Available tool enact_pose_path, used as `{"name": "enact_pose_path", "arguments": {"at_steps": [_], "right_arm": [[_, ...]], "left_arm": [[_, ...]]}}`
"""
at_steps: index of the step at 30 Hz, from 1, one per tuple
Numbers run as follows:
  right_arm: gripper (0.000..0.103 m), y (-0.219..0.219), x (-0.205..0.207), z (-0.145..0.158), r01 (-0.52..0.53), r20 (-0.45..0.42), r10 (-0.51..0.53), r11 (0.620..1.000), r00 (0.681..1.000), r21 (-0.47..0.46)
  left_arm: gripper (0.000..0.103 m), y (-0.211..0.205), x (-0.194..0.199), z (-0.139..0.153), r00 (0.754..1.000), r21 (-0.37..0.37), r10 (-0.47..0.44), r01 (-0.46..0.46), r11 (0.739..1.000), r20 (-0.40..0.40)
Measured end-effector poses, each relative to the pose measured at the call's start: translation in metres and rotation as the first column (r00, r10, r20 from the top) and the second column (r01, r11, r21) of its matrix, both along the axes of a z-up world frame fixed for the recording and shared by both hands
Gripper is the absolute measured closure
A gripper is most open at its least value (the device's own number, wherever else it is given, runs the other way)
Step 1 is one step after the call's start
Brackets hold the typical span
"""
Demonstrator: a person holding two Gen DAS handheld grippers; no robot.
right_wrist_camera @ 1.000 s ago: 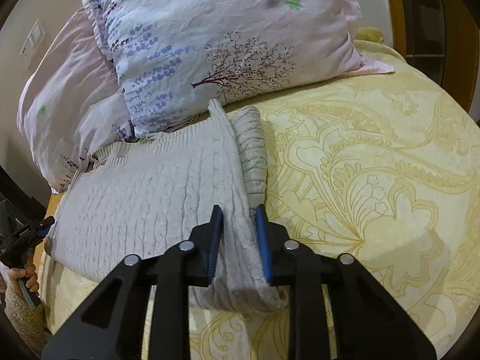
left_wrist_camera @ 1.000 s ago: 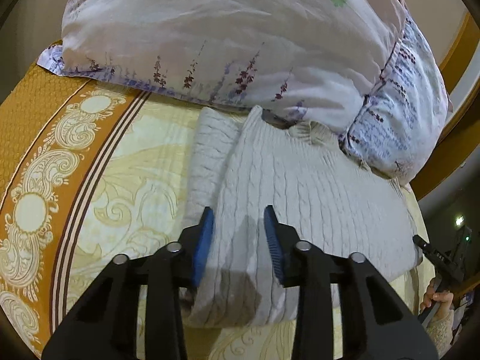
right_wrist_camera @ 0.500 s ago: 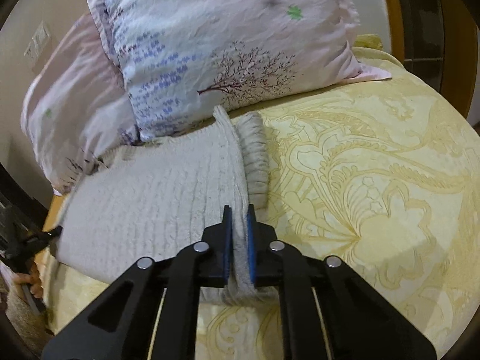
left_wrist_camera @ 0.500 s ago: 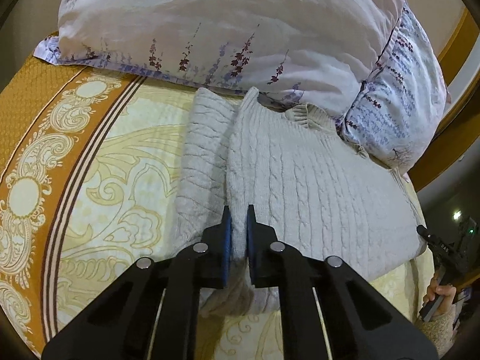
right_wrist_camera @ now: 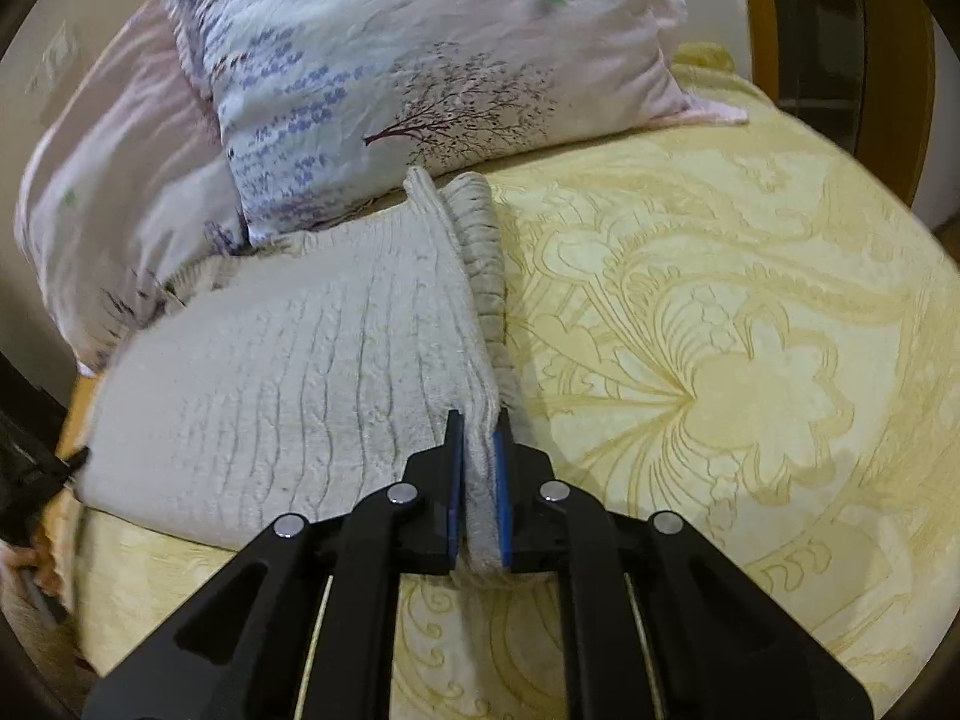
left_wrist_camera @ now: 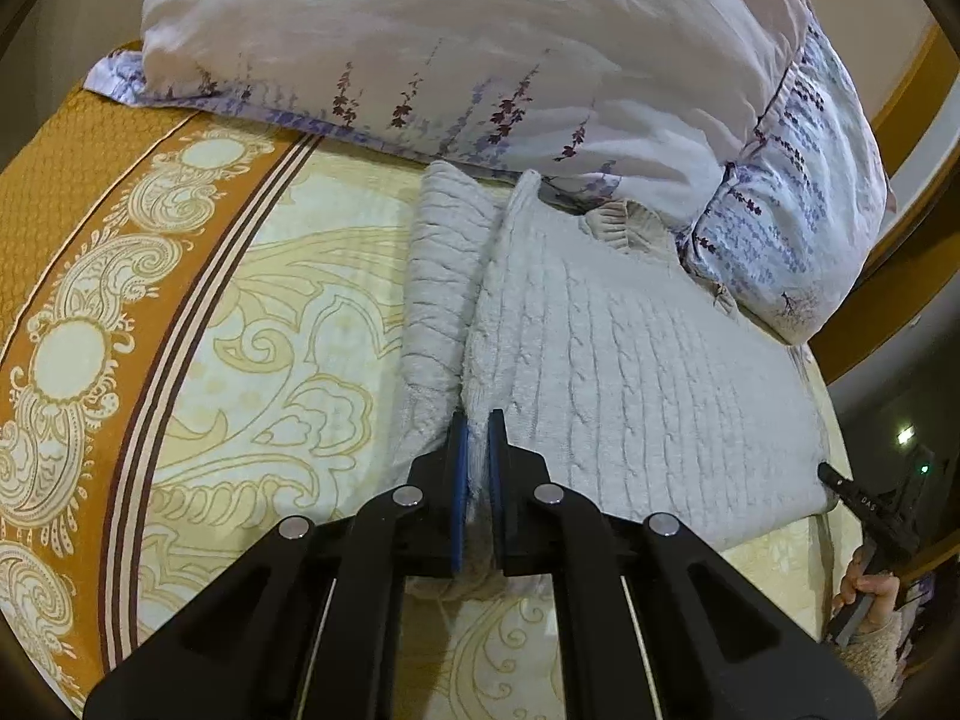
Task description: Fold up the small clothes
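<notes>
A pale grey cable-knit sweater [left_wrist_camera: 630, 372] lies flat on the bed, its collar toward the pillows and a sleeve folded along each side. My left gripper [left_wrist_camera: 478, 420] is shut on the sweater's left edge near the hem. My right gripper [right_wrist_camera: 479, 420] is shut on the sweater [right_wrist_camera: 288, 372] at its right edge near the hem, beside the folded sleeve [right_wrist_camera: 480, 240]. Both pinched edges stand up a little from the bed. The right gripper [left_wrist_camera: 864, 504] shows at the far right of the left wrist view.
Two floral pillows [left_wrist_camera: 480, 48] [right_wrist_camera: 420, 60] lie against the sweater's collar. The bedspread [right_wrist_camera: 720, 360] is yellow with paisley, with an orange border [left_wrist_camera: 90, 240] at left. A wooden bed frame [right_wrist_camera: 888, 60] stands at the far right.
Both grippers closed from open onto the sweater's side edges near the hem. The pinched fabric has risen slightly and the views moved a little closer.
</notes>
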State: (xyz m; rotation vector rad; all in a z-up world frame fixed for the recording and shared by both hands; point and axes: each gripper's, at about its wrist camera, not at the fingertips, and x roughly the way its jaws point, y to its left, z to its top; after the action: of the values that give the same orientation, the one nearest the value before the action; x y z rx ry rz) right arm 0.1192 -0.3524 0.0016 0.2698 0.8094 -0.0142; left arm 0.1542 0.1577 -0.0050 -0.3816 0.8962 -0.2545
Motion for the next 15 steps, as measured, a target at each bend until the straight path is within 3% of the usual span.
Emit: {"name": "enact_pose_path", "arguments": {"at_steps": [2,4,6,7,8,9,10,11,15], "right_arm": [[0.088,0.003,0.001,0.003,-0.002,-0.003,0.002,1.000,1.000,-0.021],[0.078,0.003,0.001,0.009,-0.002,0.007,0.002,1.000,1.000,-0.010],[0.056,0.003,-0.001,0.020,0.015,0.046,-0.014,1.000,0.999,-0.010],[0.052,0.004,-0.003,0.025,0.015,0.070,-0.014,1.000,0.997,-0.010],[0.051,0.005,-0.003,0.031,0.006,0.093,-0.006,1.000,0.996,-0.005],[0.049,0.008,-0.002,0.037,-0.008,0.114,0.007,1.000,0.993,0.009],[0.047,0.010,0.001,0.041,-0.026,0.126,0.022,0.999,0.992,0.027],[0.044,0.015,0.005,0.044,-0.055,0.134,0.047,0.997,0.990,0.053],[0.043,0.043,0.024,0.046,-0.124,0.126,0.119,0.992,0.985,0.033]], "left_arm": [[0.097,-0.001,-0.001,0.000,1.000,0.000,0.001,-0.001,1.000,0.006],[0.097,0.000,-0.002,0.001,1.000,-0.014,-0.001,0.001,1.000,0.011],[0.095,0.004,-0.005,0.007,1.000,-0.038,0.009,-0.008,0.999,0.021],[0.091,0.006,-0.006,0.009,1.000,-0.046,0.010,-0.009,0.999,0.026],[0.085,0.010,-0.008,0.013,0.999,-0.062,0.019,-0.017,0.998,0.038],[0.069,0.014,-0.008,0.017,0.998,-0.073,0.031,-0.028,0.997,0.048],[0.046,0.017,-0.007,0.019,0.997,-0.079,0.048,-0.044,0.996,0.053],[0.038,0.021,-0.006,0.021,0.996,-0.087,0.071,-0.066,0.994,0.056],[0.032,0.031,0.013,0.018,0.996,-0.154,0.089,-0.087,0.984,0.006]]}}
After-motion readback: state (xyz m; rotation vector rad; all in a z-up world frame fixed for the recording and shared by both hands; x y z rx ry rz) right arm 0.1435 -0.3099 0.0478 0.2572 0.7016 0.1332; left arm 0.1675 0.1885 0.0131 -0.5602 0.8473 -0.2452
